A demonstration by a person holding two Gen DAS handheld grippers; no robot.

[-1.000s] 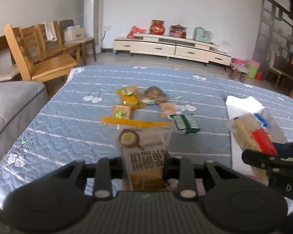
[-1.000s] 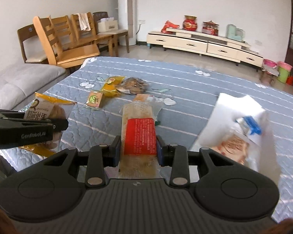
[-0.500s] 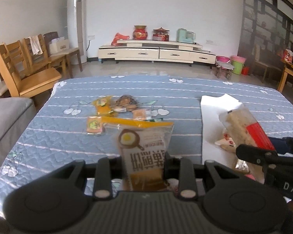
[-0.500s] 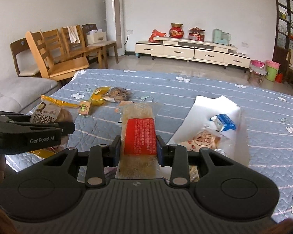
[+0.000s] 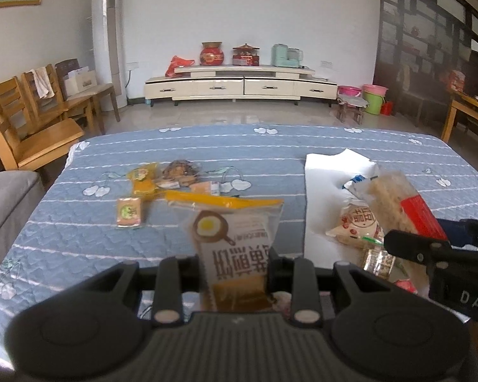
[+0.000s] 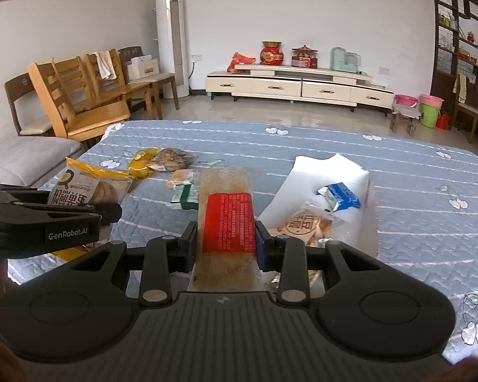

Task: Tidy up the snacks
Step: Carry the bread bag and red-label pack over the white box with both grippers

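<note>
My left gripper [image 5: 235, 265] is shut on a snack bag with a fried-egg picture and a yellow top seal [image 5: 235, 238], held upright above the blue quilted table [image 5: 79, 242]. That egg-picture bag [image 6: 89, 191] also shows at the left of the right wrist view, in the left gripper [image 6: 111, 211]. My right gripper [image 6: 226, 242] is shut on a long clear packet with a red label [image 6: 229, 219]; the red-label packet [image 5: 401, 203] rises at the right of the left wrist view. A white bag [image 6: 322, 172] lies on the table holding a blue packet [image 6: 341, 195] and a round pastry pack [image 6: 306, 222].
Loose snacks lie mid-table: an orange packet [image 5: 141, 181], a brown packet [image 5: 180, 170], a small square packet [image 5: 129, 211] and a green-and-white one [image 6: 184, 195]. Wooden chairs [image 5: 32, 127] and a grey sofa [image 5: 6, 200] stand to the left. A low cabinet [image 5: 239, 86] lines the far wall.
Both grippers have swung to the right and risen slightly with their packets still held. The white bag and its contents have come nearer the middle of both views.
</note>
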